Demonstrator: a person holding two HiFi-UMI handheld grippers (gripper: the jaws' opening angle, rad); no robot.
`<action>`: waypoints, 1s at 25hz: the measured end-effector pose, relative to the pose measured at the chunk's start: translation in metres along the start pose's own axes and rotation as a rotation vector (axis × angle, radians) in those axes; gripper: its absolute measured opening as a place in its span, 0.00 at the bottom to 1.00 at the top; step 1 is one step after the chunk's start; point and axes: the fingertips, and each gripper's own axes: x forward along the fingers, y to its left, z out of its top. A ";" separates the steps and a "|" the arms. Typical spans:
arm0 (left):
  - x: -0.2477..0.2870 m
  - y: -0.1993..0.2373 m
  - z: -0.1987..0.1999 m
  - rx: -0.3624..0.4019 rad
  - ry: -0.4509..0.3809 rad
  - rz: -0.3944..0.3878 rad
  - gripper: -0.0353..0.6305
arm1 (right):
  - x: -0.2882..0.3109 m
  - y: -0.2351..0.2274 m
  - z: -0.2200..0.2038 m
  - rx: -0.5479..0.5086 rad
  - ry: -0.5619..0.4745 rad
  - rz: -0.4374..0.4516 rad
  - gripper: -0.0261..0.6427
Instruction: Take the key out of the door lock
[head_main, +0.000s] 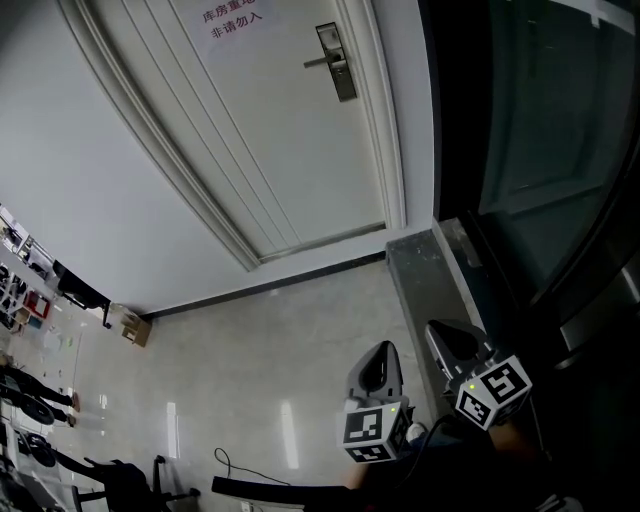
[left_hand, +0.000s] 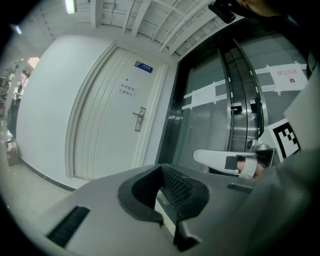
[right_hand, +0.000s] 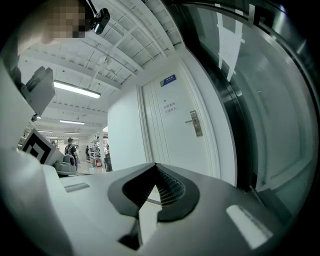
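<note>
Head view: a white panelled door (head_main: 270, 130) stands shut at the far side of a pale, glossy floor (head_main: 260, 340); its door lock (head_main: 337, 62), a narrow metal plate with a lever handle (head_main: 318, 62), sits near the door's right edge, just below and to the right of a paper notice (head_main: 232, 18); a dark glass partition (head_main: 540, 120) runs along the right. The key cannot be made out in any view, since the lock is too small and distant to show whether one is seated in it; by the task it should be there. The left tongs (head_main: 380, 362) and the right tongs (head_main: 452, 345) are held low at the bottom of the picture, side by side and well apart from the door. The left gripper view and the right gripper view each show the two ribbed pads meeting at their tips with nothing between them, so both tongs are closed and empty, pointing roughly toward the door. The task looks barely begun; nothing has been reached or touched. What seems left is nearly everything: walking up to the door, opening one pair of tongs, closing them on the key and drawing it out of the lock.
</note>
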 end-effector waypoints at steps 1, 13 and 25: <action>0.005 0.002 0.000 -0.003 0.004 0.005 0.05 | 0.005 -0.003 0.000 -0.002 0.005 0.004 0.04; 0.073 0.048 0.012 0.002 0.018 0.024 0.05 | 0.080 -0.046 0.001 0.029 0.003 -0.029 0.04; 0.191 0.118 0.068 0.001 0.034 -0.049 0.05 | 0.208 -0.100 0.035 0.032 -0.019 -0.084 0.04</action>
